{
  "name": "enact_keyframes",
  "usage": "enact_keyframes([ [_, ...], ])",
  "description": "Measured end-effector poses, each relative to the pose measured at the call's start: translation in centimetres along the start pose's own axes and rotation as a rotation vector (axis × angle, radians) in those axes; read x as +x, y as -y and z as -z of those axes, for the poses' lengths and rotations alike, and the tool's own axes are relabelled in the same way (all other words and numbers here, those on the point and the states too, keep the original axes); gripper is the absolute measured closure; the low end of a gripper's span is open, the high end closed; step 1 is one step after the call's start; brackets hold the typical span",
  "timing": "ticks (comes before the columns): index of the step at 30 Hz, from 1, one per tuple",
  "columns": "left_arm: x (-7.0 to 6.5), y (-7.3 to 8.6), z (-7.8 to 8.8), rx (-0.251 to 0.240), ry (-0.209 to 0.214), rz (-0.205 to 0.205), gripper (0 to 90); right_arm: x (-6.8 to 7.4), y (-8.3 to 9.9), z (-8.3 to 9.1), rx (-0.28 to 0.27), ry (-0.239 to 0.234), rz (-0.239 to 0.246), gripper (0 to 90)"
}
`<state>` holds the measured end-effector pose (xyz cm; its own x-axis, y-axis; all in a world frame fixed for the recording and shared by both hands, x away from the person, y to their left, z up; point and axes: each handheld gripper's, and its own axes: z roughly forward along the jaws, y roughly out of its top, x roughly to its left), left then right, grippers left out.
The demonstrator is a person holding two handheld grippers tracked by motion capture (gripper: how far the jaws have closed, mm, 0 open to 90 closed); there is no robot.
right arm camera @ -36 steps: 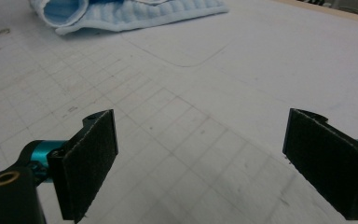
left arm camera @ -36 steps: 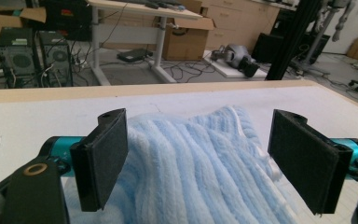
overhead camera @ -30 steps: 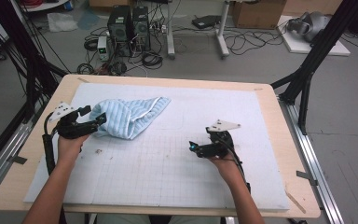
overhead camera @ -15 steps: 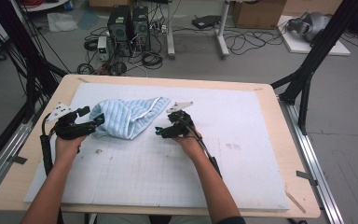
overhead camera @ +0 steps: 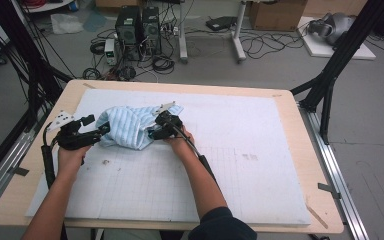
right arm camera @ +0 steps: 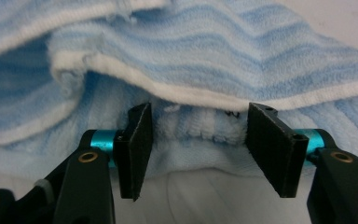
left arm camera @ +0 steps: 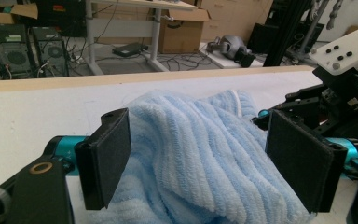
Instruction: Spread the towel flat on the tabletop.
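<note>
1. The towel (overhead camera: 127, 127), light blue with paler stripes and a white hem, lies crumpled in a heap on the left part of the white mat (overhead camera: 260, 165), between the two grippers. A small dark mark sits on the fabric just under the hem in the right gripper view; it is too small to read.

2. The right gripper (overhead camera: 155, 131) is at the towel's right edge. In its own view (right arm camera: 198, 140) a fold of towel below the hem lies between the jaws, which stand about half open. They have just been closing; the pads do not yet squeeze the cloth.

3. The left gripper (overhead camera: 102, 131) is at the towel's left edge. In its own view (left arm camera: 205, 158) the jaws stand wide open with the bunched towel between and beyond them, neither pad pressing on it.

4. The mat carries a faint printed grid; no writing on it can be read. It covers most of the wooden table (overhead camera: 320, 200).

5. On the floor beyond the table stand two dark computer towers (overhead camera: 139, 25) among loose cables (overhead camera: 260, 42). No brand on them is legible.

6. Cardboard boxes (left arm camera: 182, 28) sit farther back, one with its flaps open; what is inside cannot be told.
</note>
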<state>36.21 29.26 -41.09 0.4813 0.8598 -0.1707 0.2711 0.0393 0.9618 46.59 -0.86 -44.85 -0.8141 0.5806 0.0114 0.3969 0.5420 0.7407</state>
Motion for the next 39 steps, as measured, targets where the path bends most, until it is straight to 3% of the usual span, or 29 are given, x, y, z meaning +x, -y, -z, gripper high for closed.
enact_keyframes([
  [3, 0.1, 0.1, 0.1, 0.001, -0.001, 0.002, 22.8, -0.2, 0.3, 0.7, 0.010, -0.030, -0.015, 78.1],
  [5, 0.1, 0.1, 0.1, 0.005, -0.001, 0.003, 22.9, -0.3, 0.4, 0.9, 0.016, -0.044, -0.007, 80.0],
  [10, 0.2, 0.3, 0.0, 0.013, -0.003, 0.007, 23.0, 0.0, 1.6, 2.5, 0.030, -0.101, -0.006, 80.5],
  [12, 0.2, 0.3, -0.1, 0.015, -0.002, 0.006, 23.1, 0.4, 2.8, 3.8, 0.035, -0.127, 0.002, 80.5],
  [28, -0.4, 0.6, -0.7, 0.043, 0.016, -0.012, 23.3, 2.0, 8.6, 10.8, 0.042, -0.160, -0.040, 80.6],
  [31, -0.4, 0.6, -0.7, 0.046, 0.017, -0.015, 23.3, 2.5, 9.5, 11.8, 0.020, -0.173, -0.051, 80.7],
  [36, -0.4, 0.7, -0.7, 0.048, 0.014, -0.012, 23.4, 3.6, 10.8, 13.3, 0.025, -0.181, -0.037, 80.5],
  [38, -0.4, 0.7, -0.8, 0.046, 0.015, -0.011, 23.4, 3.6, 11.0, 13.4, 0.025, -0.180, -0.037, 78.7],
  [39, -0.4, 0.7, -0.8, 0.045, 0.014, -0.011, 23.4, 3.5, 11.0, 13.5, 0.025, -0.181, -0.049, 72.2],
])
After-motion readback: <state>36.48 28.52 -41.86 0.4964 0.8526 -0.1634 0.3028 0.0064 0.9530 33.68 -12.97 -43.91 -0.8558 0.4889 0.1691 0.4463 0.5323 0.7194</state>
